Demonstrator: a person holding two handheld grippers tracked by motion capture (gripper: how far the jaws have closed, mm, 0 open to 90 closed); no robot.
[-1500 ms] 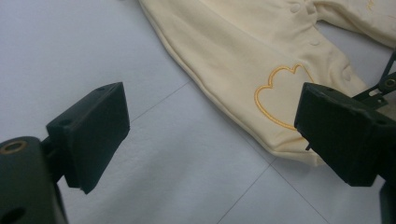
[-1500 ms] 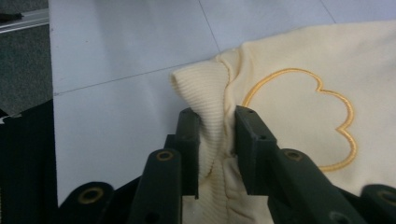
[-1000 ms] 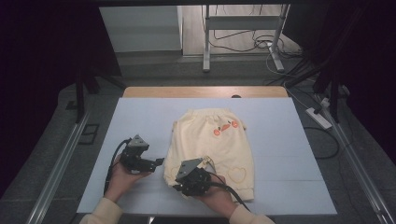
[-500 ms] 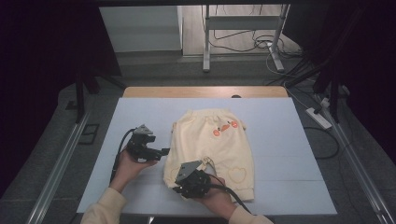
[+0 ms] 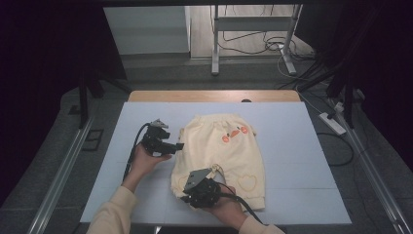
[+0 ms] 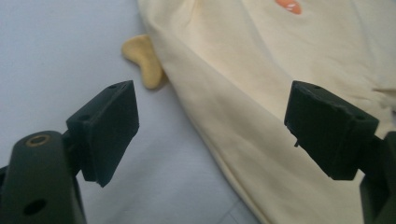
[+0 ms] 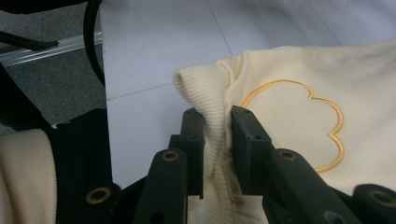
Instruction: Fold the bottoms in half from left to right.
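Jaws of the right gripper [image 7: 217,140] are seen clamped on one ribbed cuff [image 7: 205,93] of the single cream garment [image 5: 224,151]; one embroidered outline [image 7: 299,126] lies just beside them. Jaws of the left gripper [image 6: 210,130] stand wide apart, having just been closing slightly, with nothing gripped; the garment's edge lies between and beyond them on the one white table [image 5: 302,131]. Two orange patches [image 5: 234,134] are counted.
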